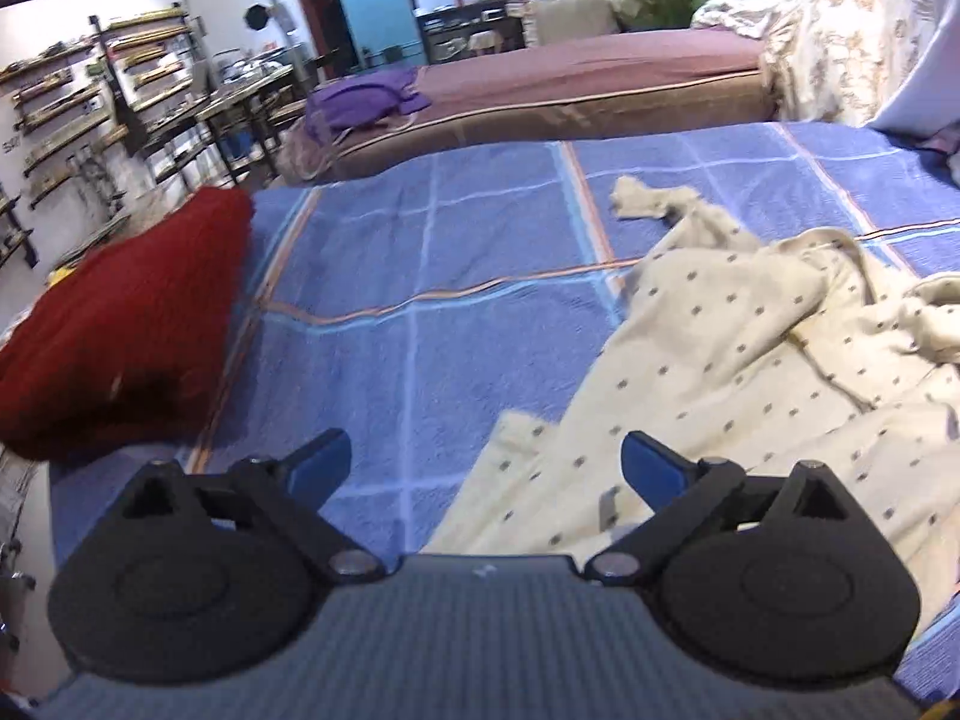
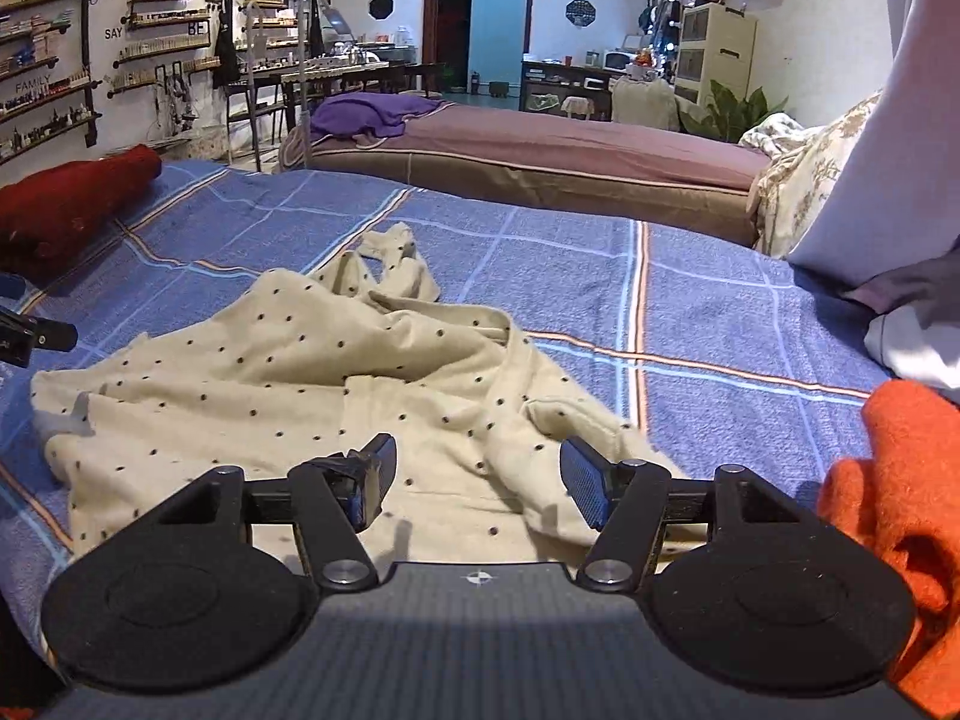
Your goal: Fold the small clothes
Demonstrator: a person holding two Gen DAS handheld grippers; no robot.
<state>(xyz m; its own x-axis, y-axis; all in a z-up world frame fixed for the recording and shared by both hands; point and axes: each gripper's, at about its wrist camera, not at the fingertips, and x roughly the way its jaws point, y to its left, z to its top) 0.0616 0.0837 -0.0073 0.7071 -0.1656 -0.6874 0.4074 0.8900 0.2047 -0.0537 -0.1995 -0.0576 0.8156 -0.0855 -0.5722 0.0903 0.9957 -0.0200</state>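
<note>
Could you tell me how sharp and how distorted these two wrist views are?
Left wrist: motion-blurred, the red cloth and cream garment soft, bedspread lines bowed by the fisheye. Right wrist: crisper, the garment's dots distinct; the orange cloth at the edge looks stretched.

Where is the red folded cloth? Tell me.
The red folded cloth lies at the left edge of the blue plaid bedspread, apart from the cream dotted garment.

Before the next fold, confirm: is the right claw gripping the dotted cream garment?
No: the right claw stands open above the dotted cream garment, its pads apart and nothing pinched between them.
</note>
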